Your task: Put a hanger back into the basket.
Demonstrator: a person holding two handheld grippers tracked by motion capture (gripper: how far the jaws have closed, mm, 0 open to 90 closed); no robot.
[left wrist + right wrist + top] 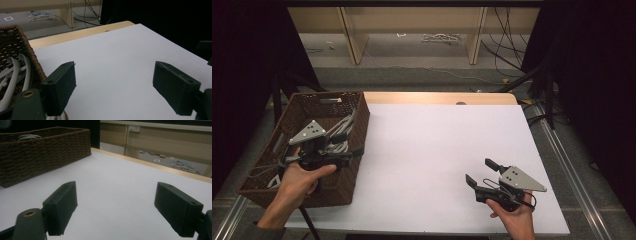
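A brown wicker basket (pixel 360 118) stands on the left part of the white table (pixel 437 145). Pale curved bands (pixel 341 127) lie inside it, and they appear beside the basket's woven rim (pixel 32 60) as white bands (pixel 15 75) in the left gripper view. My left gripper (pixel 349 144) hovers over the basket's right side and points out across the table; its jaws (pixel 113 67) stand wide apart with nothing between them. My right gripper (pixel 481 172) rests near the front right of the table, open and empty (pixel 116 186), facing the basket (pixel 45 155).
A strip of bare wood (pixel 437 97) runs along the table's far edge. Beyond it are wooden shelf legs (pixel 352 40) and loose cables (pixel 507 55) on the floor. Black curtains close off both sides.
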